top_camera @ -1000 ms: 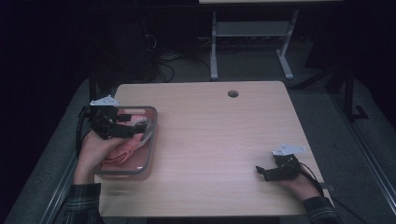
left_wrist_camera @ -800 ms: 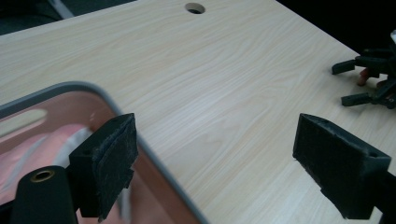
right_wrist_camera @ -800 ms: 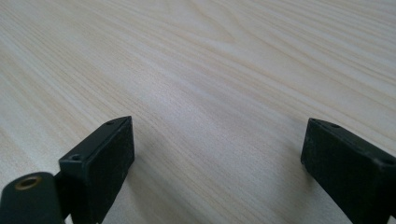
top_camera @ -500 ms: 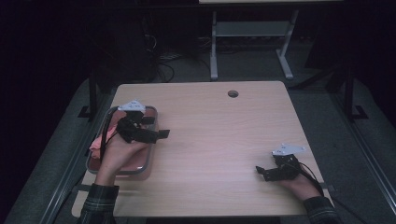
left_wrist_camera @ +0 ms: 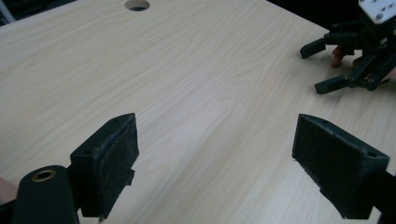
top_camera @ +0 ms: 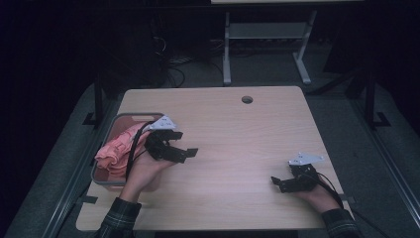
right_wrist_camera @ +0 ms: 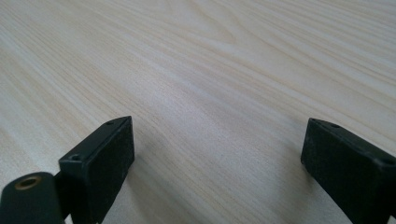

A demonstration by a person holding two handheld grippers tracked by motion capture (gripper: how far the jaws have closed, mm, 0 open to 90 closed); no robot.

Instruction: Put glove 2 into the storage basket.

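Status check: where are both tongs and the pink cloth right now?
Left tongs open, empty, beside grey plastic basket. Right tongs open, low over light wooden table. Crumpled pink cloth in basket. Nothing between.

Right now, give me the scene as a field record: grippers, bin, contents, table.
left gripper: open, holding nothing, over the wood just right of the bin
right gripper: open, holding nothing, low at the table's near right
bin: grey, at the table's left edge
contents: pink cloth, bunched, spilling over the bin's left rim
table: light wood, round hole near the far edge
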